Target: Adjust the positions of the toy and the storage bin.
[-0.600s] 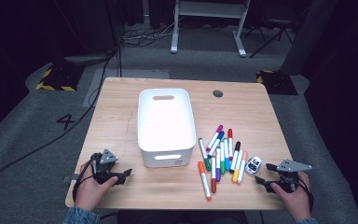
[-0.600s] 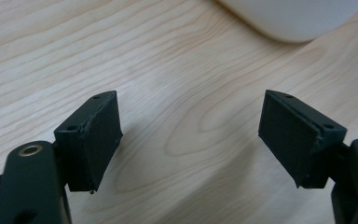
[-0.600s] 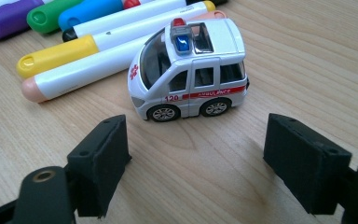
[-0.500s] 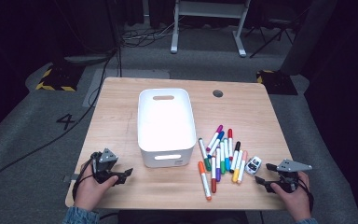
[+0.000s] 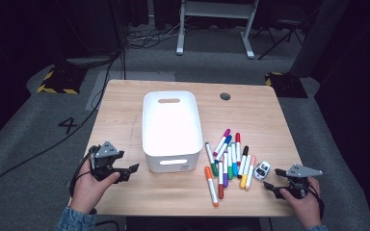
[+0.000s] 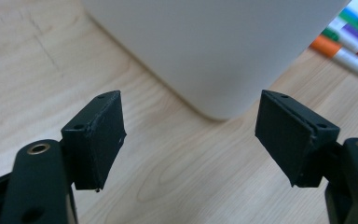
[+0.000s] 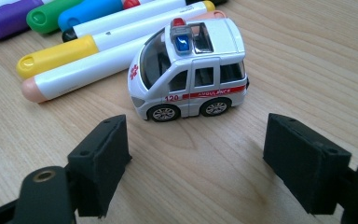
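Pale wooden bench (image 5: 125, 110): right gripper (image 7: 193, 158) jaws apart, empty, near small white toy ambulance (image 7: 191, 70); left gripper (image 6: 189, 135) jaws apart, facing white plastic bin (image 6: 214, 46).

Two black handheld rigs here. The left claw (image 5: 134, 168) wears a grey three-cornered plate on top, and so does the right claw (image 5: 268, 185). Up close: square matte-black pads (image 6: 99, 135), small screw holes, brass-ringed pivot holes. A blue denim sleeve (image 5: 72, 220) cuffs the left wrist.
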`<state>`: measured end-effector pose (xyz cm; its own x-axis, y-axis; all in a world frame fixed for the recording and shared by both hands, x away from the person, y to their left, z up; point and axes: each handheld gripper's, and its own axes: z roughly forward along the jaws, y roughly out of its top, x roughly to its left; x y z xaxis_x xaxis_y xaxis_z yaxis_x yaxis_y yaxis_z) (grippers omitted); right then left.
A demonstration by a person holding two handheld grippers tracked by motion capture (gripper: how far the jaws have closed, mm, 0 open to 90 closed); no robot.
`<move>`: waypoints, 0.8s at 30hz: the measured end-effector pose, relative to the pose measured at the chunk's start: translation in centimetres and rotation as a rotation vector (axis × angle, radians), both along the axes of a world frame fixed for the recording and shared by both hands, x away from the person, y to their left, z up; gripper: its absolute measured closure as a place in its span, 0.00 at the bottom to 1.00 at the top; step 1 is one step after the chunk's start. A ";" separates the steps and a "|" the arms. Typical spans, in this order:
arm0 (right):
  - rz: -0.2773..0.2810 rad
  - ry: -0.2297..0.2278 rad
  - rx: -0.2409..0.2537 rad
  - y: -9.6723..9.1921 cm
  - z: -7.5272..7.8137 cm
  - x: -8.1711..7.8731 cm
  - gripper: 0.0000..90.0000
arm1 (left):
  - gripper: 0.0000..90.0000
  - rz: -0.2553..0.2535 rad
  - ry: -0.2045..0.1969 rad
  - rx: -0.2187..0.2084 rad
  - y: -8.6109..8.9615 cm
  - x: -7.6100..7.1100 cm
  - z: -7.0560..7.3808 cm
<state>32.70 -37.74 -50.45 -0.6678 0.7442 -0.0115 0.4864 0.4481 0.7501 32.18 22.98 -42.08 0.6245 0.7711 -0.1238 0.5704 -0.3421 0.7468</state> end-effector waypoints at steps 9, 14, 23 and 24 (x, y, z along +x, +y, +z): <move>-0.002 0.000 0.002 0.0 0.0 0.0 0.25 | 0.27 -0.037 -0.067 0.045 -2.1 0.4 2.7; -0.001 0.000 0.001 0.0 0.0 0.0 0.25 | 0.27 -0.029 -0.085 -0.010 -2.4 1.1 3.9; -0.001 -0.001 0.001 0.0 0.0 0.0 0.25 | 0.30 -0.025 -0.117 -0.076 -3.5 3.1 4.1; -0.001 -0.001 0.002 0.0 0.0 0.0 0.25 | 0.30 -0.026 -0.126 -0.045 -3.8 3.7 3.6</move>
<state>32.69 -37.73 -50.45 -0.6670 0.7450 -0.0109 0.4862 0.4463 0.7513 35.90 19.16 -38.49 0.6567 0.7501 -0.0776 0.4628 -0.3196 0.8269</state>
